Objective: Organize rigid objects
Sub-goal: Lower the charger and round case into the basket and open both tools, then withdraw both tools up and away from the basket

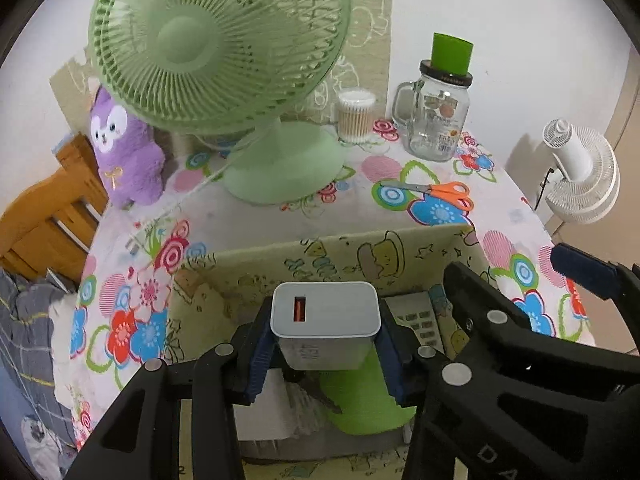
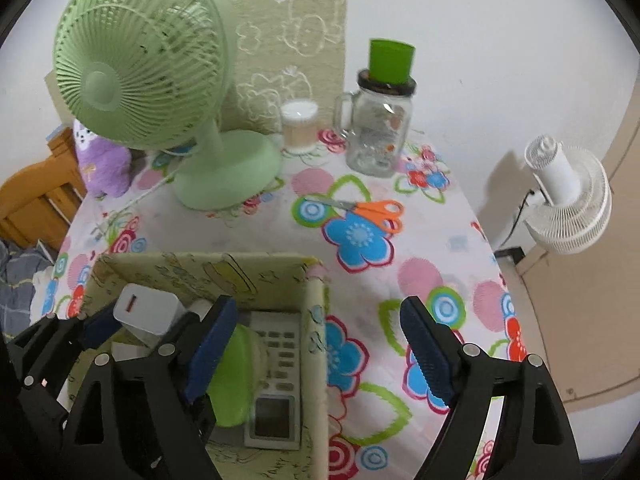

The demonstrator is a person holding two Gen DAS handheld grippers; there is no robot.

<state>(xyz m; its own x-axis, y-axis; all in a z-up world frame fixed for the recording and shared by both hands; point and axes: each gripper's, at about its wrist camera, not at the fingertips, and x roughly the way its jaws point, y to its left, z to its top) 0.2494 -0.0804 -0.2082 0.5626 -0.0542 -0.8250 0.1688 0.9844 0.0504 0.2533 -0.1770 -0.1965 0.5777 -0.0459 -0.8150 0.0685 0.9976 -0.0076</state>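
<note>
A white USB charger (image 1: 325,322) hangs over an open, cartoon-printed box (image 1: 320,256), and my left gripper (image 1: 325,346) is shut on it with a blue pad on each side. In the right wrist view the charger (image 2: 140,308) shows at the box's left. Inside the box (image 2: 200,270) lie a grey remote control (image 2: 276,368) and a green object (image 2: 234,380). My right gripper (image 2: 320,308) is open above the box's right wall, with nothing gripped. Orange-handled scissors (image 2: 360,212) lie on the flowered tablecloth beyond the box.
A green desk fan (image 2: 140,64) stands at the back left with a purple plush toy (image 2: 102,164) beside it. Further right are a cotton-swab tub (image 2: 299,126) and a glass jar mug (image 2: 372,136) topped by a green cup (image 2: 390,62). Off the table's right edge stands a white fan (image 2: 568,200).
</note>
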